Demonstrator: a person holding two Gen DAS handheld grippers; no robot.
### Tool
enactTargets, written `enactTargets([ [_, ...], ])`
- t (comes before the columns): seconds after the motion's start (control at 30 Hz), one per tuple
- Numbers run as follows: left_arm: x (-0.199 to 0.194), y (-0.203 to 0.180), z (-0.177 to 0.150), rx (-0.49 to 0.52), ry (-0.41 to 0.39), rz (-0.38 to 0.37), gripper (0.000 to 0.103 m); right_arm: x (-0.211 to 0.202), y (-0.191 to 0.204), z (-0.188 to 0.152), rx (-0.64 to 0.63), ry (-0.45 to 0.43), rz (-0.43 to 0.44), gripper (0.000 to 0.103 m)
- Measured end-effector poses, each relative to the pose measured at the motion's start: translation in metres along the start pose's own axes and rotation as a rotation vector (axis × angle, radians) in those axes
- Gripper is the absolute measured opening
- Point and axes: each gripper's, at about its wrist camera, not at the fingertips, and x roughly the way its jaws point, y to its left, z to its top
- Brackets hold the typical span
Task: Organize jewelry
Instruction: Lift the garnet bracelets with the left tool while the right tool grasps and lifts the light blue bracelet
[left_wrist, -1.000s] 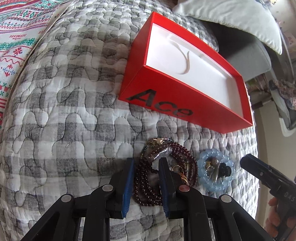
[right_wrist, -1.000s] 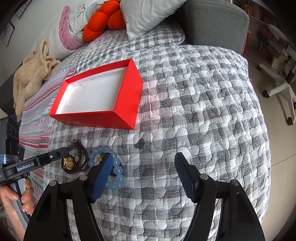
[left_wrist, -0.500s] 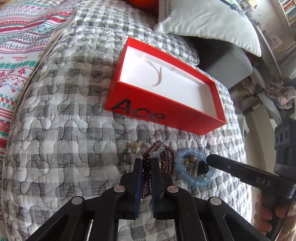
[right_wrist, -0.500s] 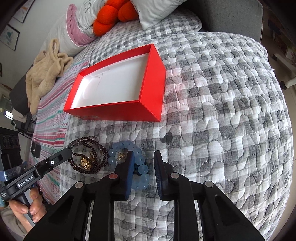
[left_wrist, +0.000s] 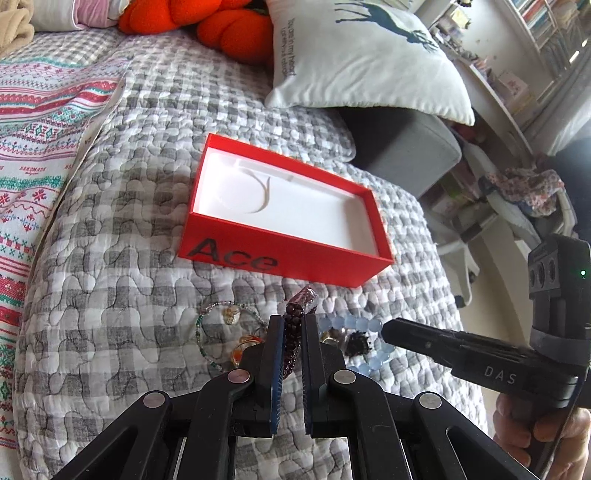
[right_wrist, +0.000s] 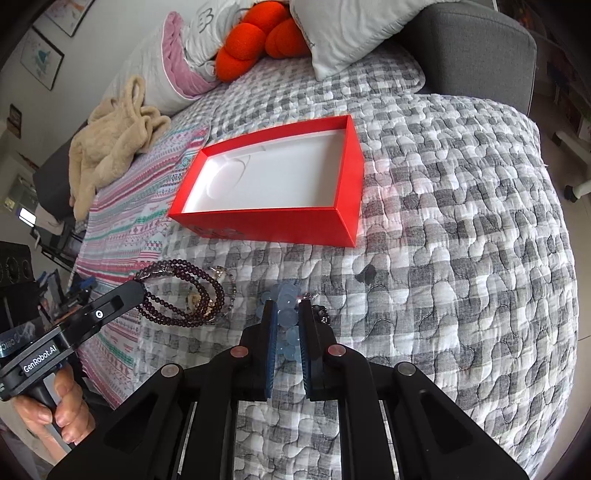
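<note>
The left gripper (left_wrist: 291, 328) pinches dark beads (left_wrist: 292, 334), the right gripper (right_wrist: 287, 317) is closing on blue beads (right_wrist: 286, 306), near the red "Ace" box (left_wrist: 258, 254).

right gripper (right_wrist: 287, 317) closing on pale blue bead bracelet (right_wrist: 286, 301), just below red box (right_wrist: 273, 221) | left gripper (right_wrist: 138, 291) gripping dark bead strand (right_wrist: 184, 291), lower-left of box | all over checked quilt (right_wrist: 461, 240)

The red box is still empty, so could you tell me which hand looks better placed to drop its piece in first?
Probably the left. The left tongs are shut on the dark beaded bracelet, which hangs lifted, near the red box. The right tongs are closing on the blue bead bracelet, which lies low on the quilt.
</note>
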Motion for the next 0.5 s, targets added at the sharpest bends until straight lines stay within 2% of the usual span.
enactTargets([
  [0.3, -0.010, -0.011, 0.012, 0.003, -0.071, -0.033, 0.002, -0.028, 0.014, 0.006, -0.012, -0.076, 0.049, 0.012],
  [0.5, -0.003, -0.009, 0.032, -0.034, -0.128, -0.031, 0.002, -0.045, 0.019, 0.019, -0.005, -0.143, 0.069, 0.012],
])
